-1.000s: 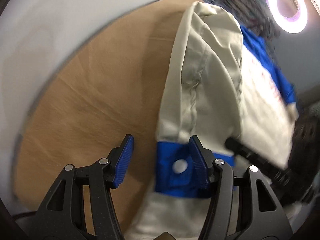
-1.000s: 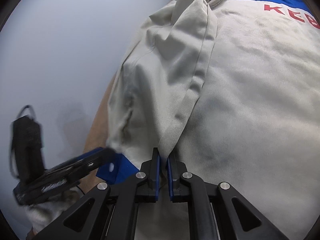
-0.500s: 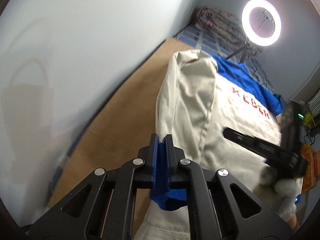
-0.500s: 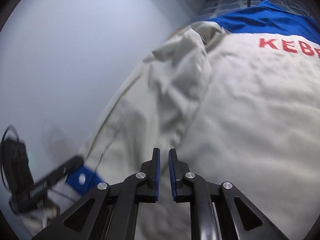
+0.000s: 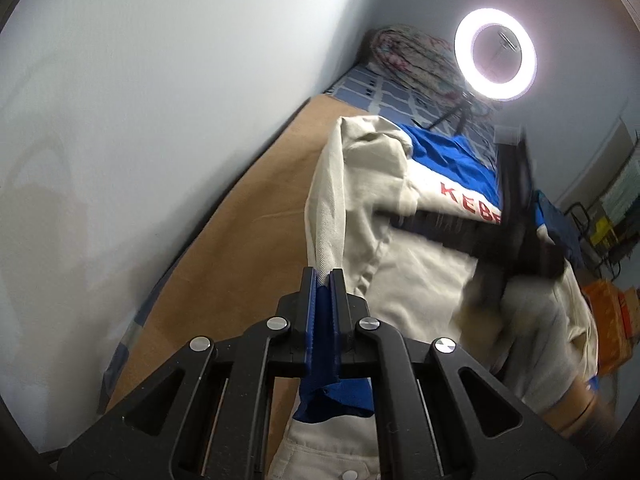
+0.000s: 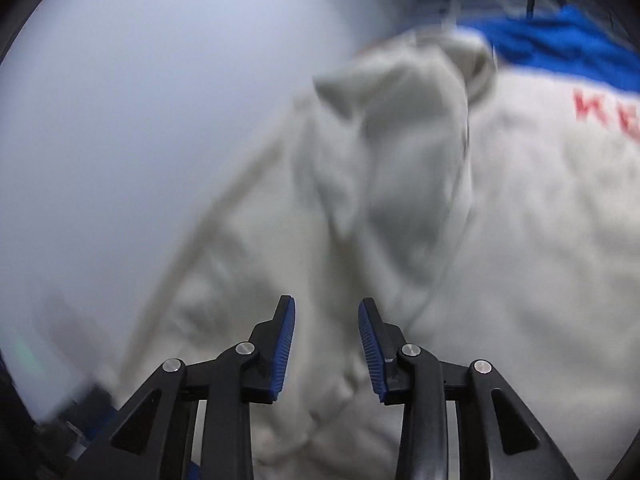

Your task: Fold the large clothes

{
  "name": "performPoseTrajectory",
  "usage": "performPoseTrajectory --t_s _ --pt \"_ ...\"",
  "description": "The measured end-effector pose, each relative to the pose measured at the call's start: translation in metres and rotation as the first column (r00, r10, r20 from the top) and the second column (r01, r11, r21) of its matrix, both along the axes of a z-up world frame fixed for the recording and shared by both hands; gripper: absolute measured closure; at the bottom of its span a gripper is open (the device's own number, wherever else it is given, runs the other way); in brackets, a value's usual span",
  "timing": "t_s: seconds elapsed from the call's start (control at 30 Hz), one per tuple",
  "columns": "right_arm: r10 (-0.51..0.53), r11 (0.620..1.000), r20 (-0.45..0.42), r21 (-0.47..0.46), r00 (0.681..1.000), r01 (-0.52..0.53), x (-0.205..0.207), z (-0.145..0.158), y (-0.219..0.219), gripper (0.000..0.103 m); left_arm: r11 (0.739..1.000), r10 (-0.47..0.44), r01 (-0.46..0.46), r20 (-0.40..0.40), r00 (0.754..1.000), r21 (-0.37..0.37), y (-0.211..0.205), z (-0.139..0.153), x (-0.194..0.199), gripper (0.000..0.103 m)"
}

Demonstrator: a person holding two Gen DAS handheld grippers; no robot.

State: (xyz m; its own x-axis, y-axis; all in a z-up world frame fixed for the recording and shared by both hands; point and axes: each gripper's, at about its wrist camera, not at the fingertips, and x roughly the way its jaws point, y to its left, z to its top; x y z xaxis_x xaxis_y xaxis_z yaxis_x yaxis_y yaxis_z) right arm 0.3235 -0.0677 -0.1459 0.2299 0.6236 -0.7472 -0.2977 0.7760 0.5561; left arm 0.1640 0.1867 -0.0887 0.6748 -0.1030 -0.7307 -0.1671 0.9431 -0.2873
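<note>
Garment: large cream jacket (image 5: 432, 280) with a blue yoke and blue cuff, red lettering across the back; it lies spread on a brown sheet (image 5: 240, 248) covering a bed, toward the side away from the wall.
Sleeve: one cream sleeve (image 5: 332, 200) is lifted off the jacket body, running from the shoulder near the far end of the bed to the left gripper.
Cuff: blue cuff (image 5: 332, 396) at the sleeve's end, hanging bunched below the left gripper's pads.
Left gripper (image 5: 325, 276): jaws together, clamped on the sleeve at the cuff; blue pads press the cloth from both sides.
Right gripper (image 6: 326, 308): jaws apart and opening; nothing pinched between the blue pads, the cream cloth lying beyond them. Seen blurred from the left wrist view, above the jacket's back.
Picture quality: right wrist view is smeared by motion; fine folds cannot be told.
Wall: pale wall (image 5: 140, 100) along the bed's left edge.
Ring light: lit ring light (image 5: 496, 54) on a stand at the far end of the bed.
Bedding: patterned rolled blanket (image 5: 412, 56) in the far corner, on a blue checked cover (image 5: 372, 92).
</note>
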Motion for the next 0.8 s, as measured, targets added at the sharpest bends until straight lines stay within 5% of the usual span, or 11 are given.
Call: performPoseTrajectory --t_s 0.13,0.23,0.3,0.47,0.8 --pt "-0.015 1.000 0.052 0.002 0.999 0.015 0.031 0.046 0.007 0.034 0.998 -0.042 0.042 0.006 0.999 0.042 -0.014 0.002 -0.007 0.099" --pt "0.001 0.999 0.039 -0.036 0.999 0.001 0.047 0.055 0.029 0.034 0.995 -0.070 0.068 0.015 0.997 0.068 -0.022 0.007 -0.013 0.099" --pt "0.011 0.994 0.036 -0.110 0.999 -0.007 0.056 0.055 0.050 0.042 0.993 -0.086 0.083 0.027 0.996 0.088 -0.027 0.011 -0.017 0.099" --pt "0.072 0.969 0.001 -0.237 0.997 -0.070 0.057 0.037 0.092 0.096 0.987 -0.120 0.115 0.036 0.992 0.114 -0.030 0.011 -0.024 0.099" --pt "0.011 0.992 0.083 -0.126 0.996 0.000 0.028 0.077 0.037 0.103 0.973 -0.207 0.198 0.074 0.976 0.117 -0.043 0.022 -0.045 0.099"
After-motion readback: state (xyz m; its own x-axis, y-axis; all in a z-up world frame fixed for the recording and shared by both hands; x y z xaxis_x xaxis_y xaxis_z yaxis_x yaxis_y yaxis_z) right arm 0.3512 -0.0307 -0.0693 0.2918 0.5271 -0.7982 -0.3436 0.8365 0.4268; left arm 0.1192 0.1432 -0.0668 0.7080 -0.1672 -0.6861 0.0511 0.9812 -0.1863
